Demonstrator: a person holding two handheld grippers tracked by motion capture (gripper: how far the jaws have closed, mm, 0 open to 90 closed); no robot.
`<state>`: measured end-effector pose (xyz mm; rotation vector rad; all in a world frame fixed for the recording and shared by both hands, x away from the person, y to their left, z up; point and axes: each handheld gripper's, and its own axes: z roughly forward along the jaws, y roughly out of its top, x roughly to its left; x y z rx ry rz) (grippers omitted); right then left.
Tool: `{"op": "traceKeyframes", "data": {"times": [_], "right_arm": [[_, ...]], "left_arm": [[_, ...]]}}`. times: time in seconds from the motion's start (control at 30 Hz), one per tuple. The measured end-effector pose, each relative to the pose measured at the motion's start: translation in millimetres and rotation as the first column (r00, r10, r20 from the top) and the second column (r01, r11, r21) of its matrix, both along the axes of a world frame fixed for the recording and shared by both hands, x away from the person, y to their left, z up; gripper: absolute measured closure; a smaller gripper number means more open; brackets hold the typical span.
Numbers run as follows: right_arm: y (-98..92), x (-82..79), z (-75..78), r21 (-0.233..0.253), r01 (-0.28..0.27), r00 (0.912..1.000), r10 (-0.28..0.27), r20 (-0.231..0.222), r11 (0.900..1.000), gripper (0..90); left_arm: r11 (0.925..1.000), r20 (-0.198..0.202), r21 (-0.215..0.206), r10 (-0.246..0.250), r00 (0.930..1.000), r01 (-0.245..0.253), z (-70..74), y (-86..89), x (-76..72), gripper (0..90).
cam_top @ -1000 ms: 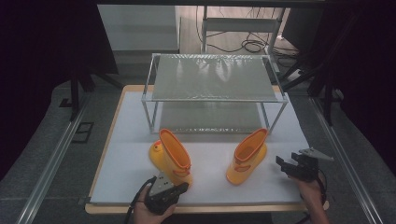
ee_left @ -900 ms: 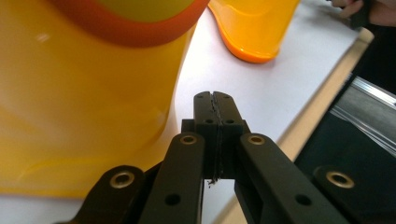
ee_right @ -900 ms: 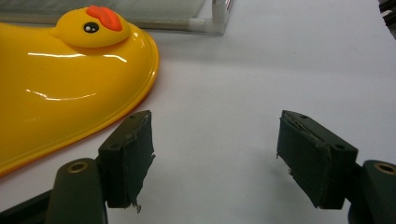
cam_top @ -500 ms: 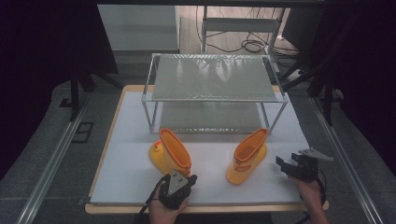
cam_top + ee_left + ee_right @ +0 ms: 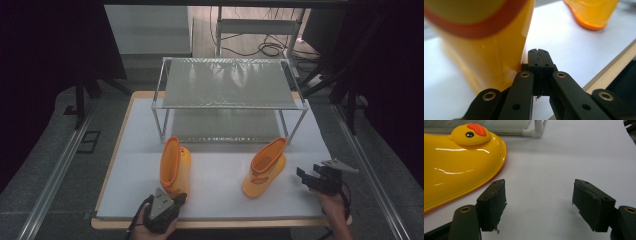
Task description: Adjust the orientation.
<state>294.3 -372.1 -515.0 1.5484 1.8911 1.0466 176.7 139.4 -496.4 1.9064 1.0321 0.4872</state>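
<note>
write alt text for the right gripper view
The right gripper holds its two black jaws wide open over a bare white table, gripping nothing. A glossy yellow duck-faced boot lies just left of the jaws.

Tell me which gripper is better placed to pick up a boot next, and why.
Probably right. The right gripper is open beside the right boot, with nothing between its jaws. The left gripper is shut, jaws pressed together against the left boot, so it must open first.
</note>
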Motion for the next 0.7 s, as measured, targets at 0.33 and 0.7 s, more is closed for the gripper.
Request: {"op": "traceKeyframes", "data": {"times": [0.33, 0.7], "right_arm": [[0.5, 0.0, -0.5, 0.003, -0.001, 1.0, 0.001, -0.006, 1.0, 26.3], [-1.7, 0.1, 0.1, 0.009, -0.001, 1.0, 0.001, -0.002, 1.0, 26.3]], "left_arm": [[0.9921, -0.027, -0.054, 0.112, 0.9934, -0.113, -1.2, 50.9, 4.3, 89.8], [0.9969, -0.044, -0.076, -0.023, 0.9988, 0.02, 6.1, 9.8, 4.4, 75.3]]}}
